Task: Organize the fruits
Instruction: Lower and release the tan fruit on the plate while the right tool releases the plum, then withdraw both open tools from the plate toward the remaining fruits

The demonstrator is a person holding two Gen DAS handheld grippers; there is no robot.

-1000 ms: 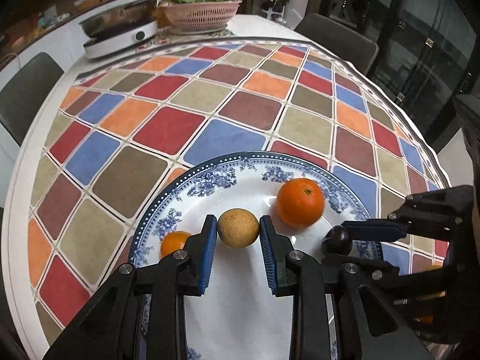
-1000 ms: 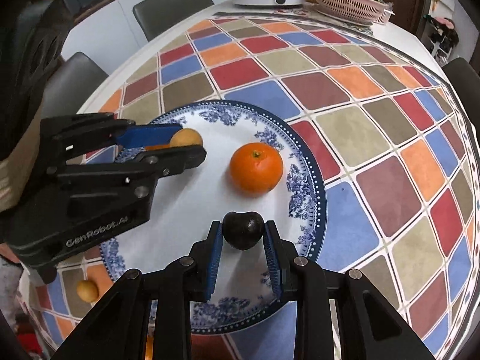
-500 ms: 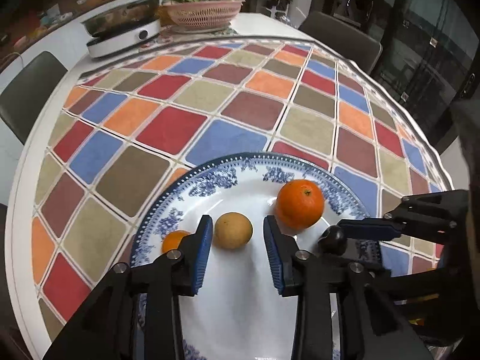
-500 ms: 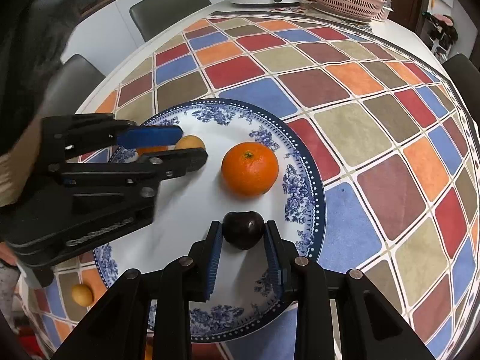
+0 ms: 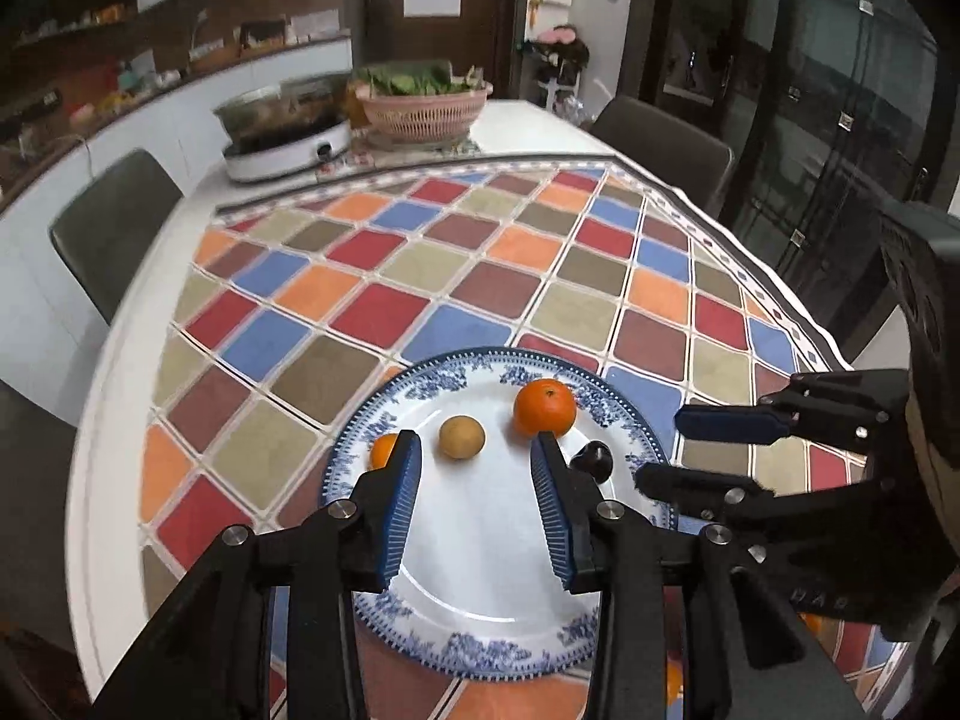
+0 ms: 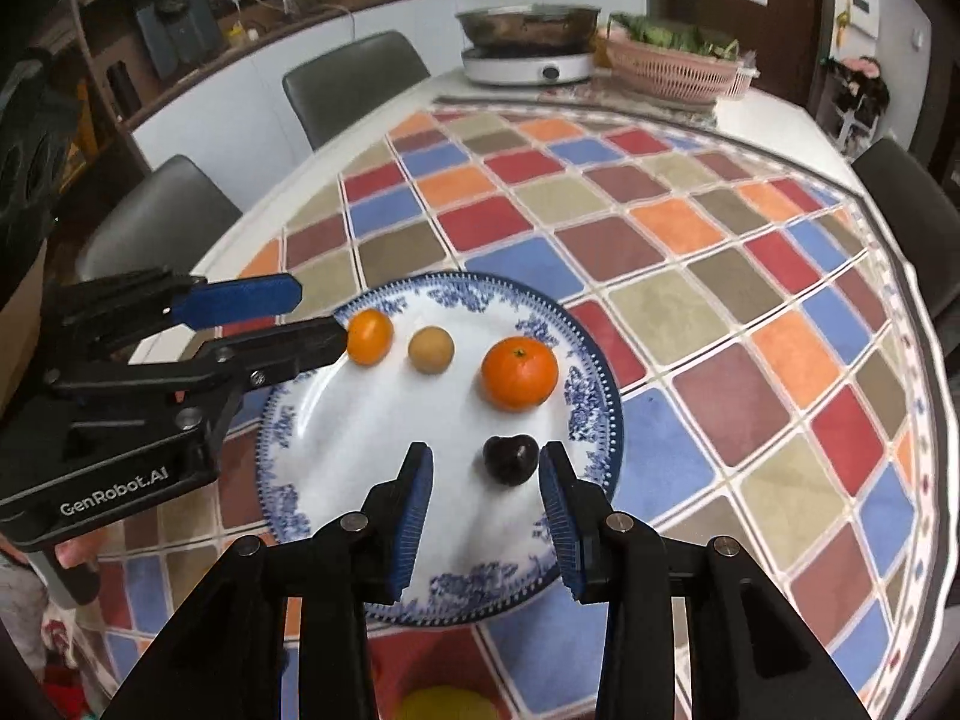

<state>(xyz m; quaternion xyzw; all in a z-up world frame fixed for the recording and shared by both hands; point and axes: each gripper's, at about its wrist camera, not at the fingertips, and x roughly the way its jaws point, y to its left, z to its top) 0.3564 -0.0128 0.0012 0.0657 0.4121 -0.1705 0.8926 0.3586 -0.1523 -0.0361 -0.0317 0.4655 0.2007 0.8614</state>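
A: Where is the fruit?
B: All on the plate (image 6: 591, 420): kumquat (image 6: 369, 336) far left, tan fruit (image 6: 431, 349) beside it, orange (image 6: 519, 373) to the right, cherry (image 6: 510, 459) nearest.
A: And the grippers?
B: The left gripper (image 5: 474, 501) and right gripper (image 6: 485, 516) both have jaws apart, just opening, gripping nothing; the cherry lies beyond the right gripper's tips.

Both wrist views angled down, sharing plate (image 5: 624, 420) closely
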